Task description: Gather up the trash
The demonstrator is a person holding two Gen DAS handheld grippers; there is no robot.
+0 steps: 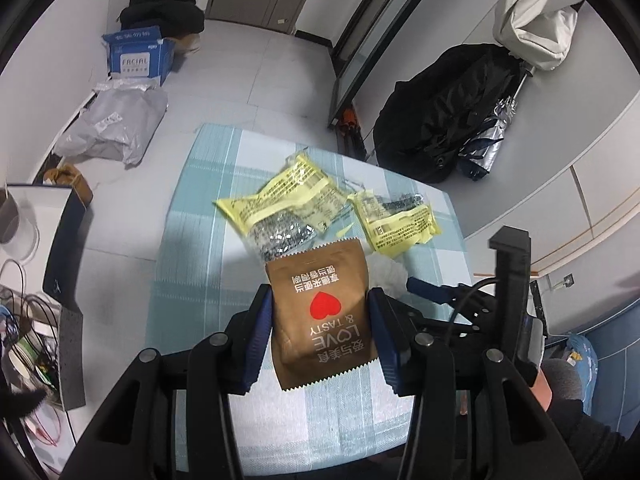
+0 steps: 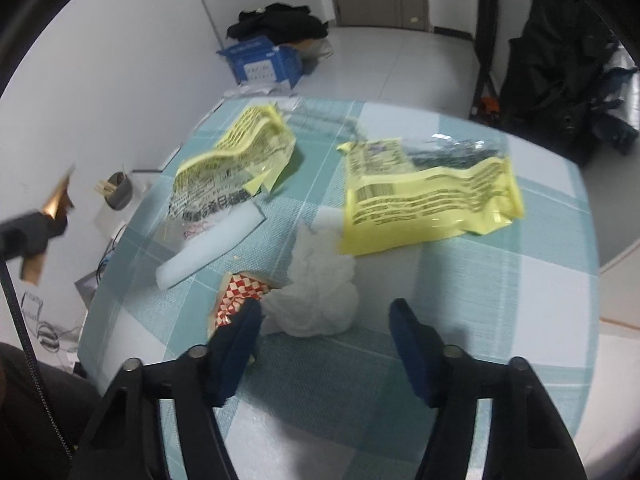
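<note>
My left gripper (image 1: 320,304) is shut on a brown snack wrapper (image 1: 322,312) with a red heart, held above the checked tablecloth (image 1: 192,280). Two yellow wrappers (image 1: 280,196) (image 1: 396,220) lie further back on the table. My right gripper (image 2: 326,316) is open and empty, low over the table, just in front of a crumpled white tissue (image 2: 320,284). A red-and-white checked wrapper (image 2: 236,296) lies beside its left finger. The yellow wrappers (image 2: 236,152) (image 2: 428,196) and a white foam strip (image 2: 208,248) lie beyond. The right gripper also shows in the left wrist view (image 1: 432,294).
A blue carton (image 1: 138,56), grey parcel bags (image 1: 116,124) and dark clothes (image 1: 160,12) are on the floor at the back left. A black bag (image 1: 444,112) leans on the right wall. Cables and clutter (image 1: 28,320) lie left of the table.
</note>
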